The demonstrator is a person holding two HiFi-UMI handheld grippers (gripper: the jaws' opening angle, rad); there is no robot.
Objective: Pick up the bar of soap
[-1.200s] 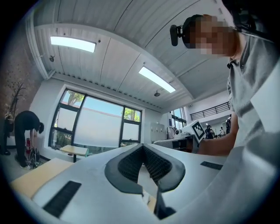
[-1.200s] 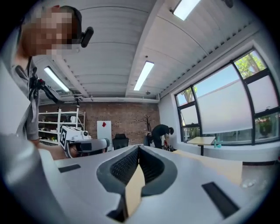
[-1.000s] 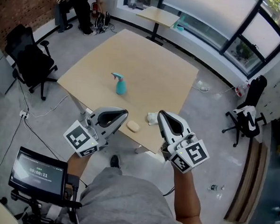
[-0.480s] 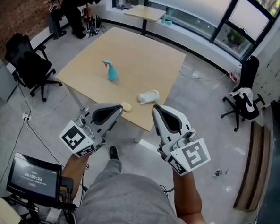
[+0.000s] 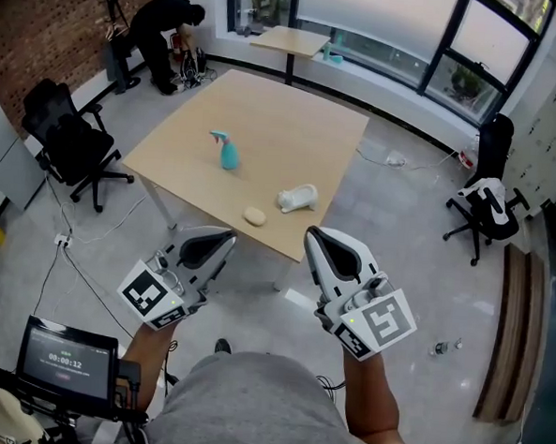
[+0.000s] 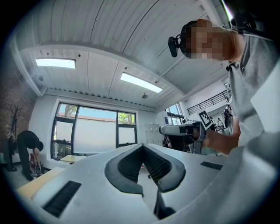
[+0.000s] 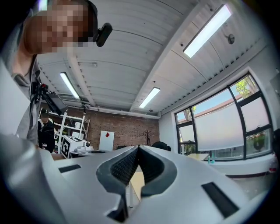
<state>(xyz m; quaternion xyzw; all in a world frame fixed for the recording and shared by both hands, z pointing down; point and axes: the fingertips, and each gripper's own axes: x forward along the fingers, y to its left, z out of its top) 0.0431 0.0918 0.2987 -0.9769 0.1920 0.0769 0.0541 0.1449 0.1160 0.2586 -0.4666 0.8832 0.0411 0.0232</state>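
- Plainly, the bar of soap (image 5: 254, 216) lies flat on the pale wooden table (image 5: 275, 113), close to the edge nearest the person holding the grippers.
- A white object (image 5: 297, 198) lies near the soap, a little further in and to the right. The two do not touch, and I cannot tell what it is.
- A teal spray bottle (image 5: 227, 151) stands upright toward the middle of the table, well apart from the soap.
- The left gripper (image 5: 223, 235) is off the table, over the grey floor (image 5: 399, 233), and points toward the table. Its own view shows the jaw tips meeting with nothing between them.
- The right gripper (image 5: 315, 235) is beside it at about the same level, also short of the table edge. Its jaws are pressed together and hold nothing.
- In the head view the soap sits above the gap between the two grippers, apart from both.
- A black office chair (image 5: 71, 143) stands left of the table, and another chair (image 5: 486, 206) stands off to the right.
- A person in dark clothes (image 5: 163, 26) bends over at the far left, near a brick wall (image 5: 55, 24).
- A small table (image 5: 289, 41) stands by the windows (image 5: 384, 21).
- A small screen (image 5: 68, 356) shows at the lower left.
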